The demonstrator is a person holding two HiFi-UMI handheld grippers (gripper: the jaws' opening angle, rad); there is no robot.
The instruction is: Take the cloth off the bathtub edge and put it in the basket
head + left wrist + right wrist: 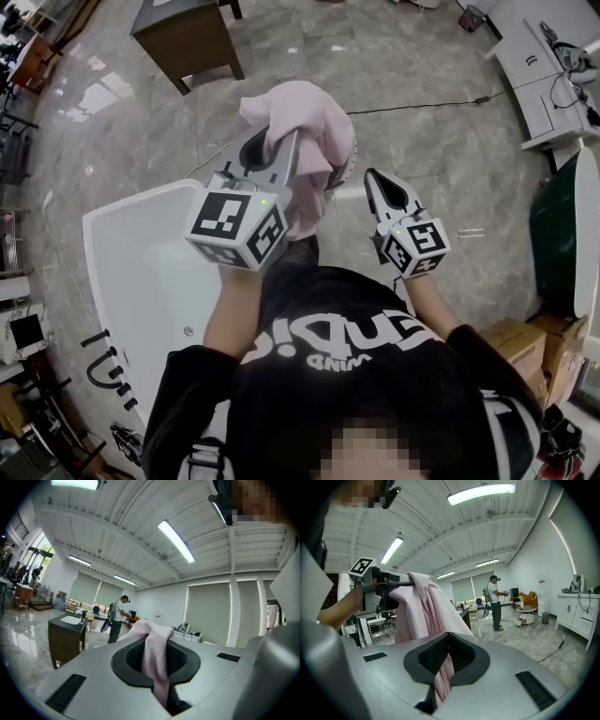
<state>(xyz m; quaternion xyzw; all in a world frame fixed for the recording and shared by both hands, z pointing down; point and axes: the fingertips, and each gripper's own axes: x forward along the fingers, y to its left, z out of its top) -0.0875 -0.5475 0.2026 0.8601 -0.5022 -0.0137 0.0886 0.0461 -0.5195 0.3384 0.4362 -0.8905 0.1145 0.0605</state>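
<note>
Plainly off the glossy white bathtub (131, 281) already, with the soft pink cloth (305, 131) held out ahead above the grey marble floor (441, 141). Pinched in two places: left gripper (284, 142) shut tight on a narrow fold near the top of the bundle, right gripper (373, 178) shut on another fold at its side edge. Confirmed along each pair of jaws by a pink strip running down between the dark ribbed pads and out below, so clamped on fabric in both cases, not merely closed beside it. Held at two spots probably to keep the loose cloth gathered, instead of letting one long tail swing or drag. Raised and pointed roughly level, likely to clear the tub rim with the hanging part. Judging by this, past the pick-up and into the carry. Cannot place the basket with confidence; possibly a curved rim just behind the cloth in the head view, but mostly covered. Next calls for bringing the bundle over the basket mouth before parting both pairs of jaws. Best done together, to avoid a cloth left dangling from one side and snagging on the rim.
</note>
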